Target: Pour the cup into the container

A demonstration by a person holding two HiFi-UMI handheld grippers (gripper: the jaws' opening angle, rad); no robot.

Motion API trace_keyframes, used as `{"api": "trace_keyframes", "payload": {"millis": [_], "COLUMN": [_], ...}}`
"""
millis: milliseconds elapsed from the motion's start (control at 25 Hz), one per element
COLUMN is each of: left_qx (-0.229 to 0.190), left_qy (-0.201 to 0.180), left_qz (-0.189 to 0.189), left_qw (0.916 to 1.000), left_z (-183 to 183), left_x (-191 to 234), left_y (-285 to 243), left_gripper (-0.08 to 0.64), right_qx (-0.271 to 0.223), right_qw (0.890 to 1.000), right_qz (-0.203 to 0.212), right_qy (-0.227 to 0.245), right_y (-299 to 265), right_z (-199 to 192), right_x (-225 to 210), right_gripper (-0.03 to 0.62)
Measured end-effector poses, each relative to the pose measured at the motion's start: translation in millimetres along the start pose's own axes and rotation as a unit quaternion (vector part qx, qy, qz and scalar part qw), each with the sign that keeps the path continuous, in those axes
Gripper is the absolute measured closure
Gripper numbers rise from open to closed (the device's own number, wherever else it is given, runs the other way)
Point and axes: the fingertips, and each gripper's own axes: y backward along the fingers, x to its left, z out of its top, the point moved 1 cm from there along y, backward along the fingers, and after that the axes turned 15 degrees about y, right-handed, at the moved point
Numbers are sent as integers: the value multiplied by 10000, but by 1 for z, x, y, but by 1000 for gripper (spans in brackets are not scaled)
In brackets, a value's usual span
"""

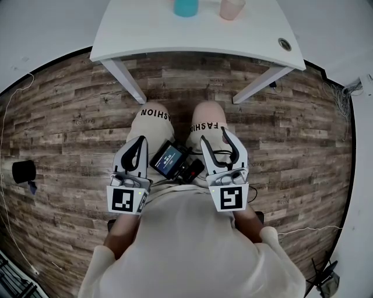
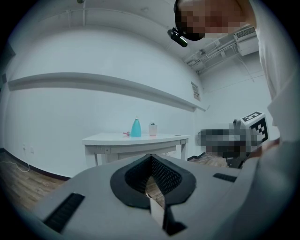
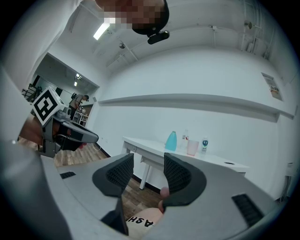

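Observation:
On the white table [image 1: 198,41] ahead of me stand a teal container [image 1: 186,7] and a pink cup [image 1: 232,8]. The left gripper view has them far off, the teal container [image 2: 136,128] left of the cup [image 2: 153,130]. They are also distant in the right gripper view, container [image 3: 171,141] beside cup [image 3: 192,147]. Both grippers rest over the person's lap, well short of the table. My left gripper [image 1: 140,141] has its tips together and holds nothing. My right gripper [image 1: 215,135] stands open and is empty.
A small device with a lit screen [image 1: 169,160] lies on the lap between the grippers. A black object [image 1: 23,171] and thin cables sit on the wood floor at the left. A small labelled bottle [image 3: 205,145] stands next to the cup. The table has a round grommet [image 1: 284,43].

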Motion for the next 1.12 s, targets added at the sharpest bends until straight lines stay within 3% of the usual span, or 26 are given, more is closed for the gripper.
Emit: {"api": "trace_keyframes", "payload": {"millis": [1120], "left_qx": [-3], "left_qy": [32], "left_qz": [-22], "left_qw": [10000], "left_z": [-3], "left_x": [-1], "left_y": [-2], "left_gripper": [551], "right_qx": [131], "right_qw": [9999], "right_qz": [83], "right_qy": [18], "right_y": [0], "right_z": [-6], "right_x": [5], "right_gripper": [388]}}
